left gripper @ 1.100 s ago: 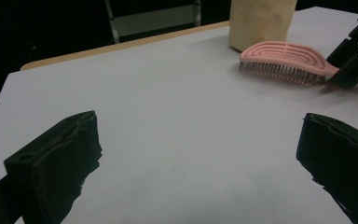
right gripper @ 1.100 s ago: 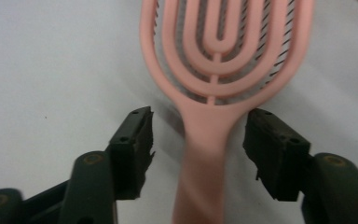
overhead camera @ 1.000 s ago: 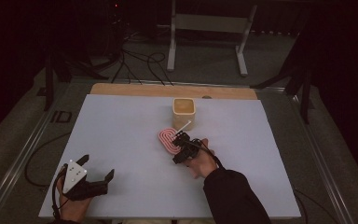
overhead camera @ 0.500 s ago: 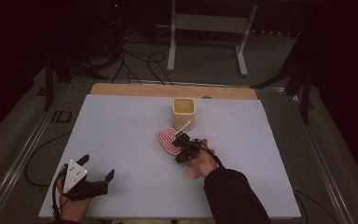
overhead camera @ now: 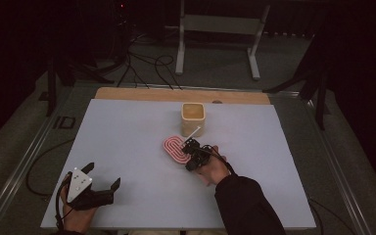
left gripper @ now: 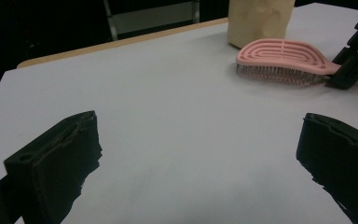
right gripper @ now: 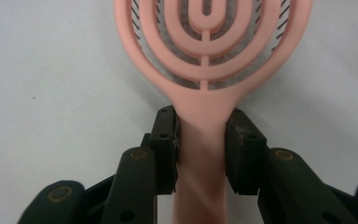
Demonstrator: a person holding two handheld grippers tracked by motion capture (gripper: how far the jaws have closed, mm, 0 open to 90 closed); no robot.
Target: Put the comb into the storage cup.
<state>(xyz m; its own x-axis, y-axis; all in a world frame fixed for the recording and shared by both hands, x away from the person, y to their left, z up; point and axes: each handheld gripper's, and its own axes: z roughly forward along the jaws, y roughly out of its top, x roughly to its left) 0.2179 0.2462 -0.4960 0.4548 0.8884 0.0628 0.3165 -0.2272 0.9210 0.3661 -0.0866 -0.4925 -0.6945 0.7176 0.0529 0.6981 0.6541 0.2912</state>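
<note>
A pink hairbrush (overhead camera: 174,148) with a looped open head lies bristles down on the white table (overhead camera: 127,132), just in front of a tan cup (overhead camera: 193,117). My right gripper (overhead camera: 192,149) is at its handle; its jaws have just been closing. In the right gripper view both pads press the sides of the brush (right gripper: 209,46) handle, with the gripper (right gripper: 201,140) shut on it. My left gripper (overhead camera: 103,175) rests near the table's front left corner, jaws wide apart over bare table (left gripper: 198,149). From there the brush (left gripper: 284,56) lies at the upper right.
The tan cup (left gripper: 258,18) stands behind the brush head. A thin white stick (overhead camera: 192,133) lies between cup and brush. A wooden strip (overhead camera: 176,95) edges the table's far side. A metal stand (overhead camera: 215,29) and cables (overhead camera: 142,63) are on the floor beyond.
The right gripper's jaws have drawn in around the brush handle. Both hands and the brush have stayed where they were.
</note>
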